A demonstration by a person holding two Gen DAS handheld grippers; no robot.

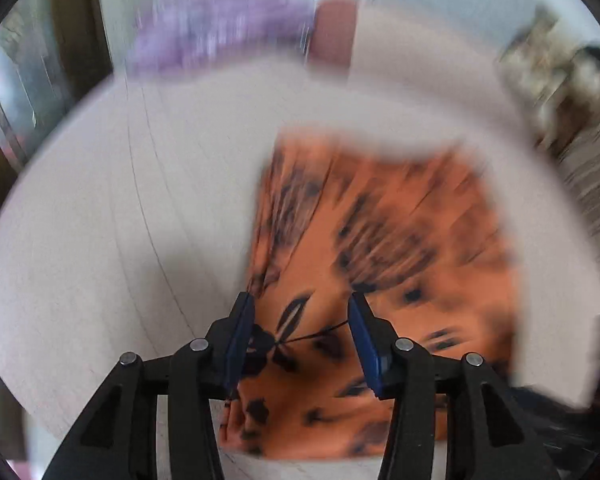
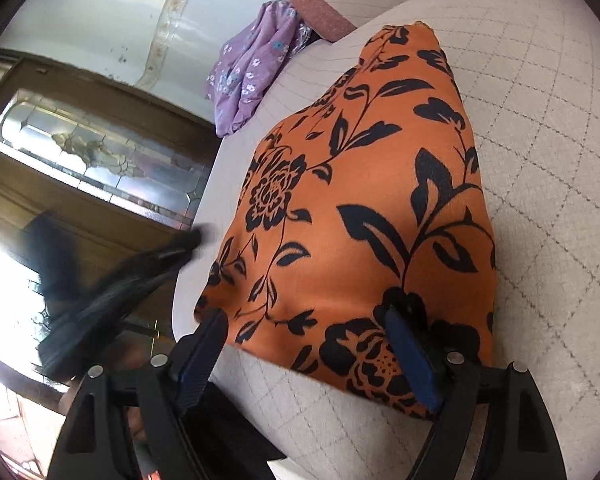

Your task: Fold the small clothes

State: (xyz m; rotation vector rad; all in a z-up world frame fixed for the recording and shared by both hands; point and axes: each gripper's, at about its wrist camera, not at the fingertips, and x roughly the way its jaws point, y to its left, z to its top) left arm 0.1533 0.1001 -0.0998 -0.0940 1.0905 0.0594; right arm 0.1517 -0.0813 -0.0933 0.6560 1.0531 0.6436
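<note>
Orange cloth printed with black flowers and leaves, the orange garment (image 2: 360, 200), is seen lying on a pale quilted cushion (image 2: 540, 200), already doubled into a rough block whose left edge sits close to the cushion's rim. In the left wrist view the same garment (image 1: 380, 260) is smeared by blur, so its edges there cannot be read finely.

The left gripper (image 1: 302, 344) is held above the garment's near edge with its fingers (image 1: 240, 340) parted to a middling gap; the printed cloth shows between them, but no pinch is seen and the pads do not appear to press on it. The right gripper (image 2: 316, 356) is held with its fingers (image 2: 410, 354) spread wide over the near hem, nothing clamped between them. The left gripper is also seen from the right wrist as a dark blurred shape (image 2: 120, 280) beside the cushion's rim.

Several risks are judged from here. With neither gripper holding the cloth, the slippery-looking layers could spring open and the fold be lost. If only the top layer is pinched at the next grasp, the layers could be dragged apart and a crooked fold made. A pull toward the rim could slide the block off the cushion. A purple floral garment (image 2: 252, 76) lies well apart at the far end and is not threatened.
</note>
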